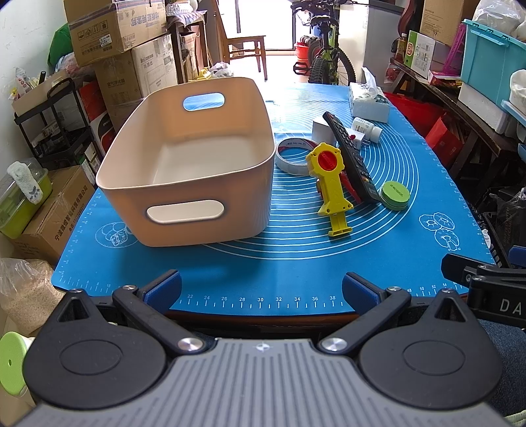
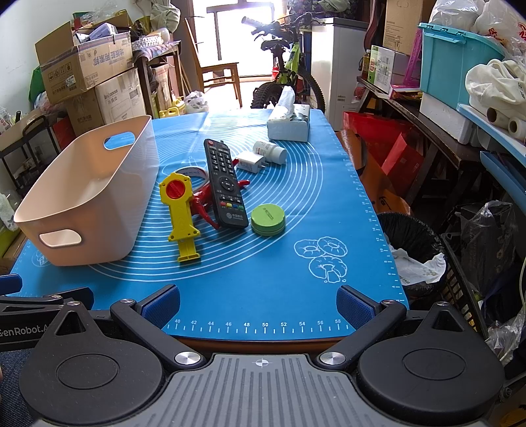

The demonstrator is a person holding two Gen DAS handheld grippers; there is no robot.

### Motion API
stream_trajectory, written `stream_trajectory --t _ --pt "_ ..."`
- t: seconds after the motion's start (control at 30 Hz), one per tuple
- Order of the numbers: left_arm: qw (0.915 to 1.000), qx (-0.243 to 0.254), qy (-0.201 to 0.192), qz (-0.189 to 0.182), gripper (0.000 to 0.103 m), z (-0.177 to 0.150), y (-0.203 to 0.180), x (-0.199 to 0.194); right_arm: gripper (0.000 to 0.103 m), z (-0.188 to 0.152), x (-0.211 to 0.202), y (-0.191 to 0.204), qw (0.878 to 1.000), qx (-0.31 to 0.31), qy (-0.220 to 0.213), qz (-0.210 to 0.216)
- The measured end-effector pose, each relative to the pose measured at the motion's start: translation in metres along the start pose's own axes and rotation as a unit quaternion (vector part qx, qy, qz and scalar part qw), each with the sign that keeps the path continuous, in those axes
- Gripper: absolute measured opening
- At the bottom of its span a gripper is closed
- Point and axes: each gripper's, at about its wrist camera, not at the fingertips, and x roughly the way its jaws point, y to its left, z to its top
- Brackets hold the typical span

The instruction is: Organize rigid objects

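An empty beige bin (image 1: 210, 138) (image 2: 82, 190) stands on the left of the blue mat (image 1: 296, 249) (image 2: 263, 269). To its right lie a yellow toy tool (image 1: 330, 184) (image 2: 180, 210), a black remote (image 1: 351, 157) (image 2: 225, 184), a green round tin (image 1: 394, 194) (image 2: 268, 219), a tape roll (image 1: 291, 157), a red clip (image 2: 203, 200), a white charger (image 2: 250, 161) and a white bottle (image 1: 366, 128) (image 2: 269, 151). My left gripper (image 1: 261, 290) and right gripper (image 2: 258, 303) are open and empty at the mat's near edge.
A tissue box (image 1: 368, 98) (image 2: 289, 126) stands at the mat's far right. Cardboard boxes (image 1: 115, 29) are stacked to the left. A bicycle (image 2: 289, 65) is beyond the table. A bin with a black bag (image 2: 411, 249) and shelves stand to the right.
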Motion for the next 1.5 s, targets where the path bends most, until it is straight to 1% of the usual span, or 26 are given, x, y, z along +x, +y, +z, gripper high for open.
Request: stream_trajectory --t 0.63,0.8,0.97,1.1,1.2,1.3,1.4,1.5 --pt "1.0000 0.003 0.000 0.007 0.102 0.001 0.002 0.001 0.100 0.003 0.002 0.000 1.000 0.001 0.004 0.003" --pt "0.9996 0.012 -0.015 0.019 0.102 0.010 0.004 -0.004 0.100 0.009 0.003 -0.006 1.000 0.012 0.004 0.010" --pt "0.9982 0.020 -0.031 0.046 0.102 0.034 0.019 -0.004 0.100 0.024 0.002 -0.004 1.000 0.005 -0.022 0.011" --pt "0.9981 0.001 -0.033 0.051 0.102 0.060 0.038 0.001 0.100 0.041 0.009 -0.008 0.999 0.012 -0.034 0.007" --pt "0.9978 0.005 -0.037 0.054 0.102 0.081 0.052 0.007 0.100 0.055 0.016 -0.010 0.999 0.013 -0.046 -0.001" --pt "0.9975 0.006 -0.034 0.062 0.102 0.098 0.066 0.019 0.100 0.066 0.026 -0.013 0.998 0.020 -0.053 -0.006" --pt "0.9972 -0.003 -0.027 0.069 0.102 0.114 0.083 0.034 0.100 0.076 0.040 -0.015 0.998 0.030 -0.054 -0.015" --pt "0.9974 -0.016 -0.018 0.068 0.102 0.127 0.103 0.052 0.100 0.084 0.056 -0.017 0.998 0.042 -0.051 -0.022"
